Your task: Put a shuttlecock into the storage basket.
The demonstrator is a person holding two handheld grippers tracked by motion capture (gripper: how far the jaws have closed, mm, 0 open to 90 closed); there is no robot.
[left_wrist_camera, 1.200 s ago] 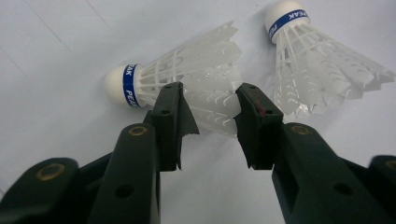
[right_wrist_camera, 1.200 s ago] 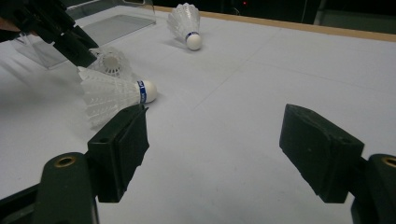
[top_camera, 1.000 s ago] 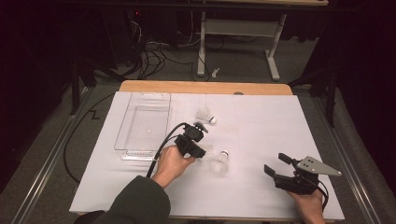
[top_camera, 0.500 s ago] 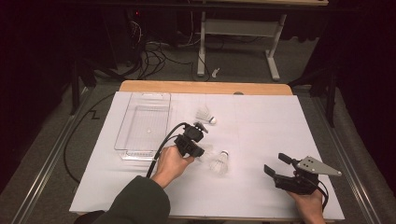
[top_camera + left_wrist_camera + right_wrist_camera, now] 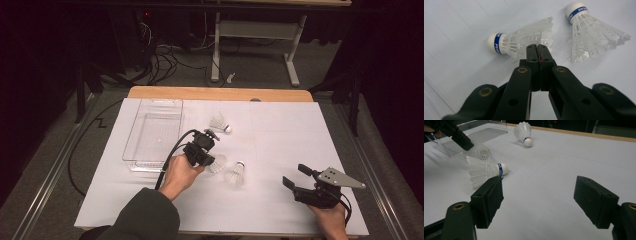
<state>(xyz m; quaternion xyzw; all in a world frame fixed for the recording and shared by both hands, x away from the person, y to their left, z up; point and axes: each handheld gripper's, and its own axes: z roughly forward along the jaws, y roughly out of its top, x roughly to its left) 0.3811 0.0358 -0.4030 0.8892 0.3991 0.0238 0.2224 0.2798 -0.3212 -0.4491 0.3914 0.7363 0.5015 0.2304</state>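
Note:
Three white feather shuttlecocks with blue-banded corks lie on the white table. My left gripper (image 5: 211, 161) (image 5: 538, 47) has just been closing and now stands shut, its tips pinching the feather rim of the middle shuttlecock (image 5: 218, 163) (image 5: 519, 42) (image 5: 477, 151). A second shuttlecock (image 5: 235, 173) (image 5: 591, 35) (image 5: 484, 170) lies just to its right. The third shuttlecock (image 5: 220, 123) (image 5: 524, 132) lies farther back. My right gripper (image 5: 295, 175) (image 5: 539, 187) rests near the front right edge, open, with nothing between its pads.
A clear plastic tray (image 5: 131, 150) (image 5: 481, 133) stands at the back left with nothing in it. The left gripper's black cable (image 5: 172, 150) loops beside it. A wooden strip (image 5: 220, 94) runs along the table's far edge.

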